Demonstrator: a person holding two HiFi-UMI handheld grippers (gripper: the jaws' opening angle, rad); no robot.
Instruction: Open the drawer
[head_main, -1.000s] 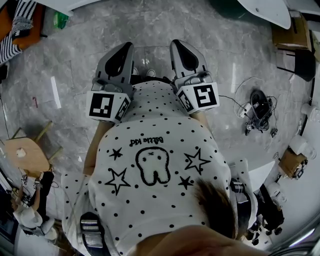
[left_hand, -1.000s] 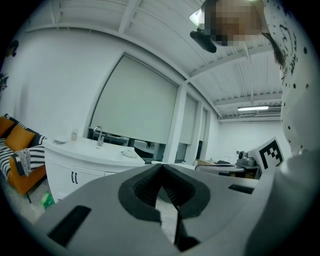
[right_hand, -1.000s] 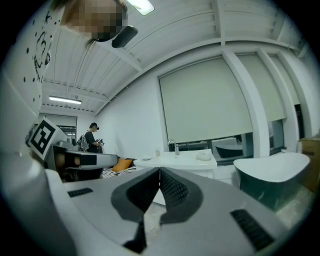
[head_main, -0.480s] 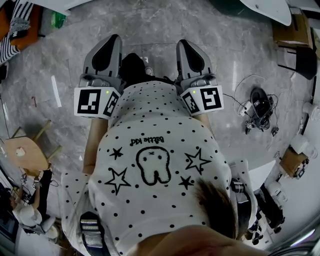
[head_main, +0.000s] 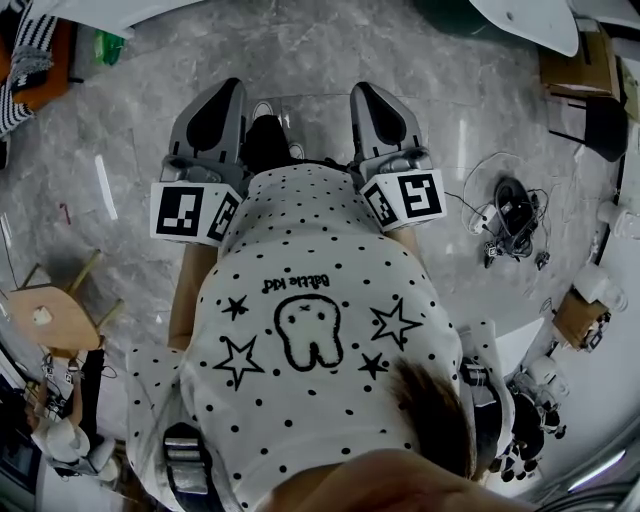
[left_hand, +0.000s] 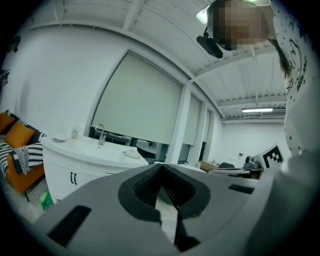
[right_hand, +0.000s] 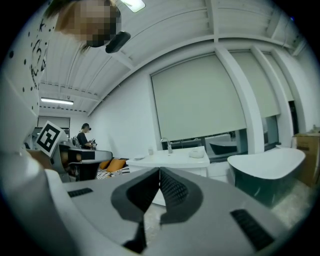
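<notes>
In the head view I hold both grippers level in front of a white dotted shirt (head_main: 310, 300), above a grey marble floor (head_main: 130, 130). My left gripper (head_main: 225, 90) is shut with nothing in it, and so is my right gripper (head_main: 362, 92). In the left gripper view the shut left gripper (left_hand: 161, 166) points toward a white vanity cabinet (left_hand: 75, 172) with a sink, a tap and dark handles, far ahead at left. The right gripper (right_hand: 159, 171) faces the same vanity (right_hand: 172, 161) from a distance. I cannot make out a drawer front.
A dark bathtub with a white rim (right_hand: 265, 170) stands right of the vanity. Another person (right_hand: 85, 136) stands far off at left. On the floor lie a wooden stool (head_main: 50, 315), a cable tangle (head_main: 515, 225) and cardboard boxes (head_main: 575, 65). A dark shoe (head_main: 265, 135) shows between the grippers.
In the head view the left gripper has shifted slightly left, widening the gap between the grippers. A dark shoe has come into sight between them. Both stay shut.
</notes>
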